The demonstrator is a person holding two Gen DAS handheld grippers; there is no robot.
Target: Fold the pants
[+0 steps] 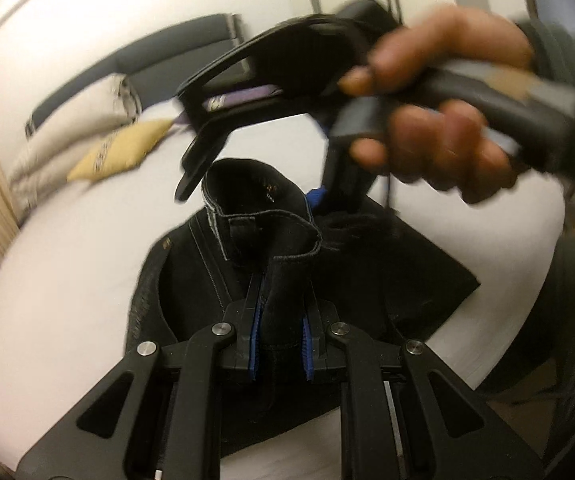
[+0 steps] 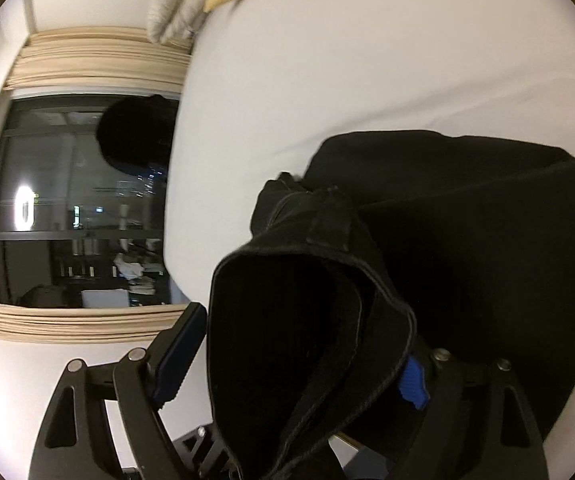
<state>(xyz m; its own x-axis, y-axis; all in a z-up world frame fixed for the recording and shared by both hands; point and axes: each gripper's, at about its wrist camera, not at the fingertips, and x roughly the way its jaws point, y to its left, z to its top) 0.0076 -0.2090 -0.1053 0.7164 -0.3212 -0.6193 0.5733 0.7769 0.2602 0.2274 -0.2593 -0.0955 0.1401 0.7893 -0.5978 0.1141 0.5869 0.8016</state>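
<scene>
Pants (image 1: 327,280), black, are found on the white bed (image 1: 67,280), partly bunched and lifted at one end. A hemmed fold of the pants is pinched between the pressed-together fingers of the left gripper (image 1: 281,344). The right gripper (image 2: 291,360) is seen with its fingers (image 2: 179,344) spread wide; cloth of the pants is draped between them, unclamped. Above the pants, the right gripper is held by a hand (image 1: 439,120). Beyond the pants, a yellow pillow (image 1: 119,152) is noted near the headboard (image 1: 147,64).
</scene>
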